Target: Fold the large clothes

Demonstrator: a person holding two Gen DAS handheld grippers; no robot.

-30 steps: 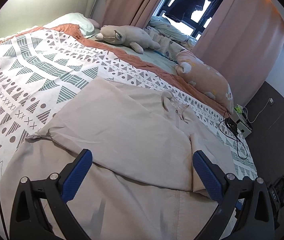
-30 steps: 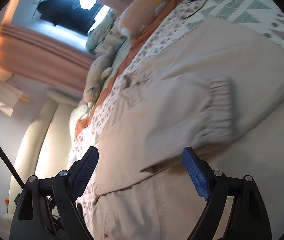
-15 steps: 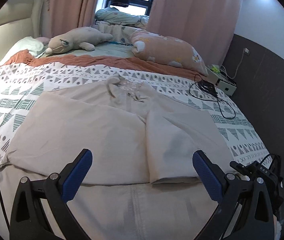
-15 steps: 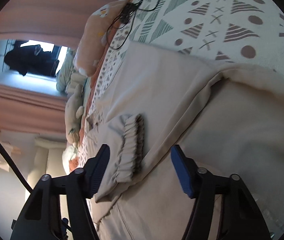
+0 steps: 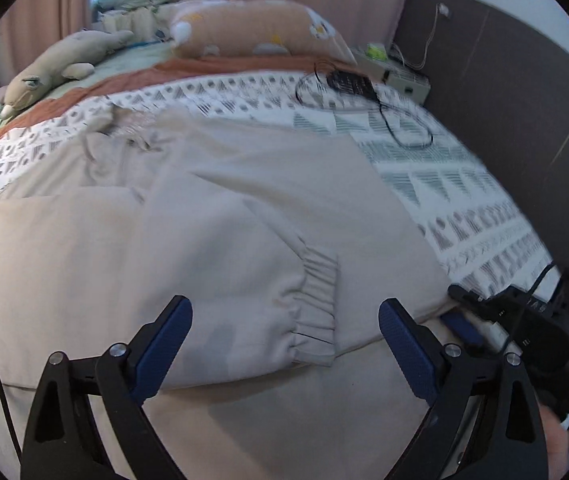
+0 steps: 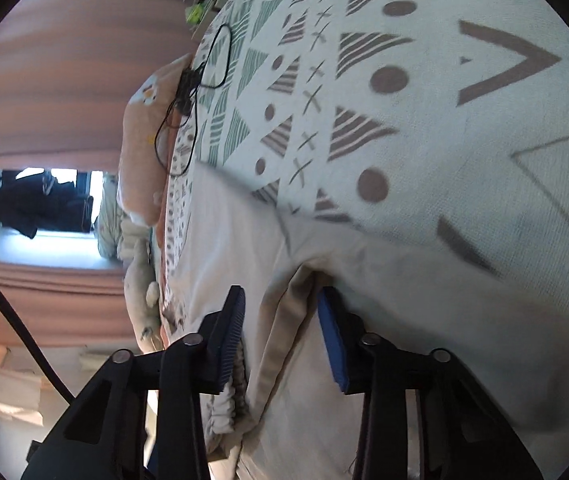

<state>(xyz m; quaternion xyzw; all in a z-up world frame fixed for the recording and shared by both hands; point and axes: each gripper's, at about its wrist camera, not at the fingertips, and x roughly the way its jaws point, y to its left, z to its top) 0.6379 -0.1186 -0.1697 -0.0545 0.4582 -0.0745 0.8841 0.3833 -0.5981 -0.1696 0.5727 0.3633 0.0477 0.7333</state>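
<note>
Beige fabric, a large jacket (image 5: pixel 212 216), lies spread on the bed's patterned quilt (image 5: pixel 464 200), its sleeve folded across the body with the ribbed cuff (image 5: pixel 316 300) near the left tool (image 5: pixel 284 320). That tool hangs wide, its jaws easing inward with nothing pinched. The right tool (image 6: pixel 280 320), at the jacket's right edge, is closing with a raised fold of cloth between its jaws. A peach pillow (image 5: pixel 252 28) and black cable (image 5: pixel 396 120) lie far off.

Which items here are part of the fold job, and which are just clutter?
Job:
- beige garment
- its elastic cuff
- left gripper, closing slightly, nothing gripped
- right gripper, closing around the garment's edge fold

Lying about:
- patterned bedspread
- orange pillow
- plush toy
- black cable
</note>
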